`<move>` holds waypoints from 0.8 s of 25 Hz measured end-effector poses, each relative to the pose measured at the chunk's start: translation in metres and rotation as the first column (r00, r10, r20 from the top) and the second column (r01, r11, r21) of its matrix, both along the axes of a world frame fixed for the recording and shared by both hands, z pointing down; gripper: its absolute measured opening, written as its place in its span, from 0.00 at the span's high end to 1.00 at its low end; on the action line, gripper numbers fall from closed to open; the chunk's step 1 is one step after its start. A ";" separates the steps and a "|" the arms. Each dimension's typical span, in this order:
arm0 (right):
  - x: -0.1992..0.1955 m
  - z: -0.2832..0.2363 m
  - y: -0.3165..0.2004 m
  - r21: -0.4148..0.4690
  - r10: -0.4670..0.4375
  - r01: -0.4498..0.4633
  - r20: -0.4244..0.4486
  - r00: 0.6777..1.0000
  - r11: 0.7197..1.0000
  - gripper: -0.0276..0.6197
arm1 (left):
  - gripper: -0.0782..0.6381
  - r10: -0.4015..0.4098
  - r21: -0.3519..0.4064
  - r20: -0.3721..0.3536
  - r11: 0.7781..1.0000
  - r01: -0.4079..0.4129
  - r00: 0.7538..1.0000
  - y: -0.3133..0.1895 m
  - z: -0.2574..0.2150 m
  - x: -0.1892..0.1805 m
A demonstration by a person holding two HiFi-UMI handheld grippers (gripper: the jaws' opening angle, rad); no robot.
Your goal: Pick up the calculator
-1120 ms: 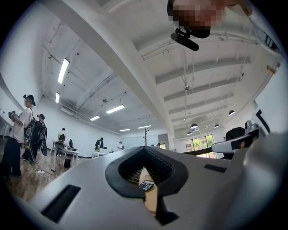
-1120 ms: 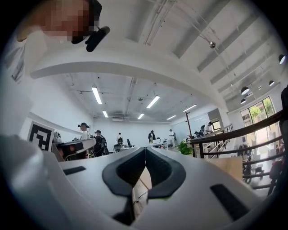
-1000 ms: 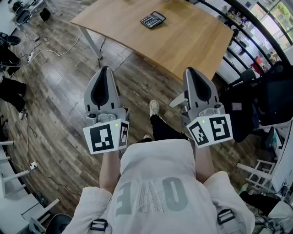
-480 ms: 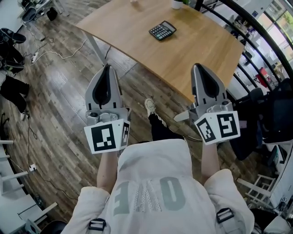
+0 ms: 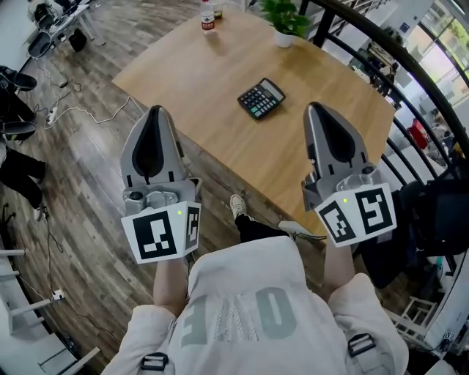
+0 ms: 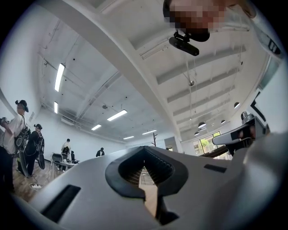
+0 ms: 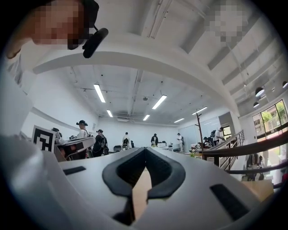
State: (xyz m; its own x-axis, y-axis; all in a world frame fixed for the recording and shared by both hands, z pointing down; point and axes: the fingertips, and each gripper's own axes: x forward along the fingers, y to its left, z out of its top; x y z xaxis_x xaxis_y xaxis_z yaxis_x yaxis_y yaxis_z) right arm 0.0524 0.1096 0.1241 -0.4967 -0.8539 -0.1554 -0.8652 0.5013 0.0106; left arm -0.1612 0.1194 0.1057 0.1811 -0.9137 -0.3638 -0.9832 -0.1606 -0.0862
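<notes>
While left tongs (image 5: 155,111) and right tongs (image 5: 320,108) hung shut, empty, by the bench's (image 5: 183,73) near edge | calculator (image 5: 261,98) lay mid-bench, untouched | step: likely approach | next: open one pair, reach over it

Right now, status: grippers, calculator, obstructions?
Left gripper, right gripper shut, empty. Calculator flat on table, untouched, ahead between them. Bottle, potted plant at far edge, not in the way.

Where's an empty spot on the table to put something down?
The left half of the table is bare, from the bottle to the near edge. The strip right of the calculator is free too. The far edge is crowded: bottle and plant.
</notes>
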 end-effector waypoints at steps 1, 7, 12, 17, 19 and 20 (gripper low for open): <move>-0.001 -0.001 -0.018 -0.006 -0.003 0.003 -0.006 1.000 1.000 0.93 | 0.88 0.000 -0.007 -0.003 1.000 0.000 1.000 -0.016 -0.002 0.000; -0.015 -0.001 -0.106 -0.043 -0.039 0.039 -0.002 0.999 0.998 0.93 | 0.88 -0.019 -0.043 -0.014 0.999 0.018 1.000 -0.096 -0.003 -0.011; -0.013 0.001 -0.163 -0.056 -0.051 0.051 0.001 0.999 0.997 0.93 | 0.88 -0.023 -0.072 -0.014 0.997 0.022 1.000 -0.146 0.006 -0.011; -0.008 0.007 -0.201 -0.066 -0.054 0.055 0.019 0.998 0.996 0.93 | 0.88 -0.020 -0.086 -0.013 0.996 0.019 1.000 -0.187 0.011 -0.008; -0.005 0.014 -0.215 -0.082 -0.054 0.056 0.024 0.998 0.995 0.93 | 0.88 -0.022 -0.100 -0.014 0.995 0.021 1.000 -0.200 0.017 -0.004; -0.004 0.019 -0.220 -0.093 -0.053 0.055 0.027 0.998 0.994 0.93 | 0.88 -0.022 -0.106 -0.009 0.994 0.021 1.000 -0.206 0.018 -0.003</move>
State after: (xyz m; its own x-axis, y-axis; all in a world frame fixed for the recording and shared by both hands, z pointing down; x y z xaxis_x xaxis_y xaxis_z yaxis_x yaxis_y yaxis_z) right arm 0.0482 -0.1106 0.1429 -0.5393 -0.8375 -0.0882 -0.8364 0.5449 -0.0592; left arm -0.1640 -0.0864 0.1241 0.1576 -0.9510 -0.2660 -0.9873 -0.1468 -0.0602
